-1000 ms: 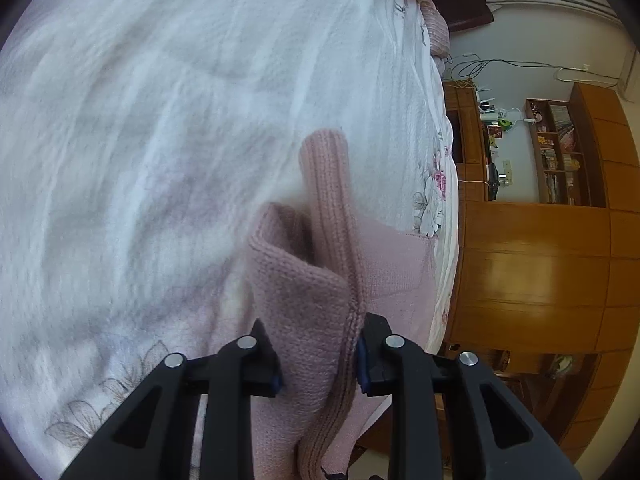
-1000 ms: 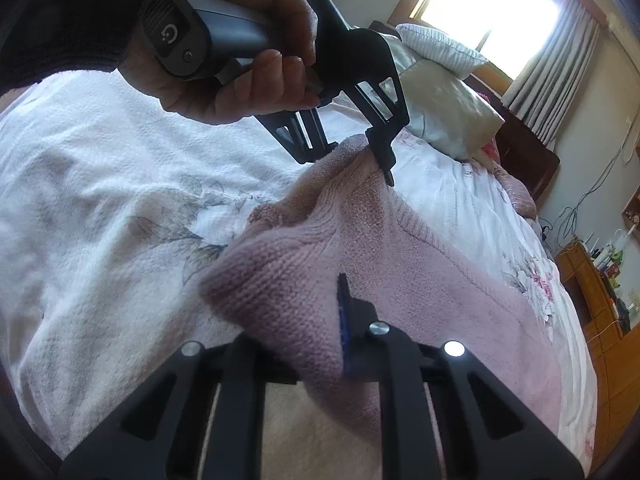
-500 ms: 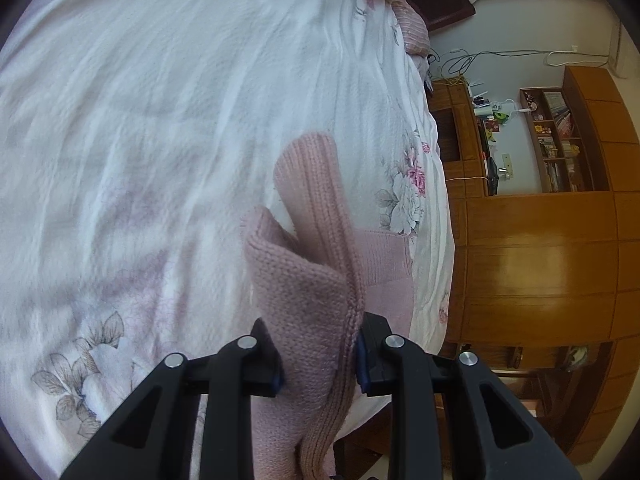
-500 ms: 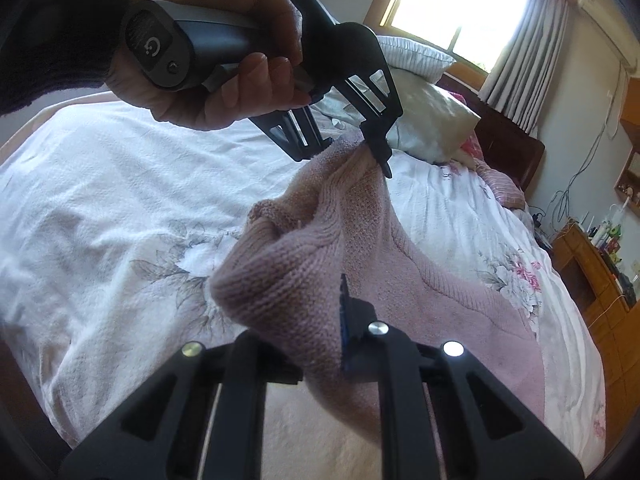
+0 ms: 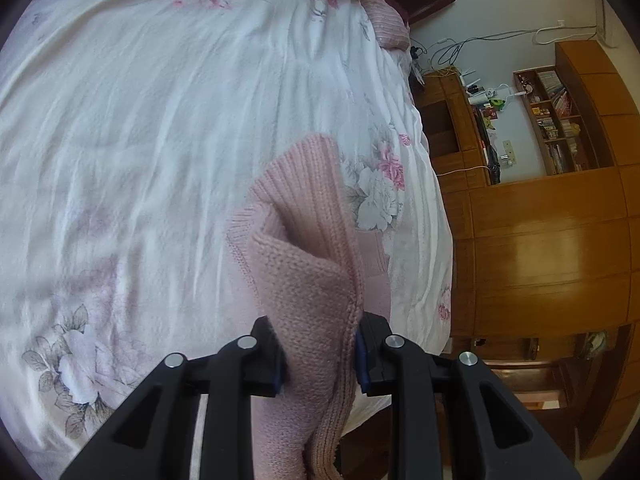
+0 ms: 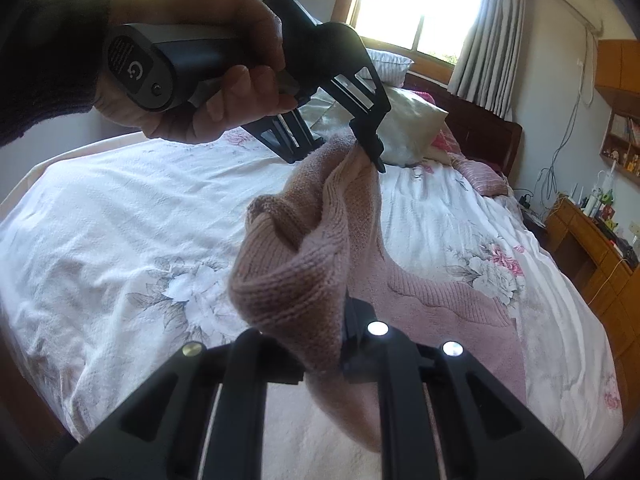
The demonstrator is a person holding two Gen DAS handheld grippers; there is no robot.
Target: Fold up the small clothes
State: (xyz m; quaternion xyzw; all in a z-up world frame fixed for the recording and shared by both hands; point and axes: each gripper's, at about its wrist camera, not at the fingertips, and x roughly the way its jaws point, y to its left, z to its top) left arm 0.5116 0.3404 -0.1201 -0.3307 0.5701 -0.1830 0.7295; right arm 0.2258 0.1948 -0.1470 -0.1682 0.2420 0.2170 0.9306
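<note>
The bed (image 6: 100, 240) fills most of both views; its near edge is cut off by the gripper bodies at frame bottom. The white floral bedspread (image 5: 140, 140) is wrinkled, w/ wide bare room on the far side of the garment. On the other side the mattress edge drops off just beside the wooden cabinets (image 5: 540, 260). Pillows (image 6: 400, 120) are stacked at the headboard, below a bright curtained window (image 6: 420, 4) (glare washes out detail outside). Shelf contents on the wall unit are too small to be made out.

The pink knit sweater (image 6: 440, 312) is held partly lifted: its lower portion lies flat on the bedspread, ribbed hem toward the cabinet side, while the upper portion is raised and bunched between both tools. How the hidden underside is folded cannot be told.

The left gripper (image 5: 320, 356) is held by a hand (image 6: 200, 76) in a dark sleeve; its fingers are pinched on a gathered fold of knit. The right gripper (image 6: 322, 354) is likewise clamped on a thick roll of the fabric, which hides the left pad.
</note>
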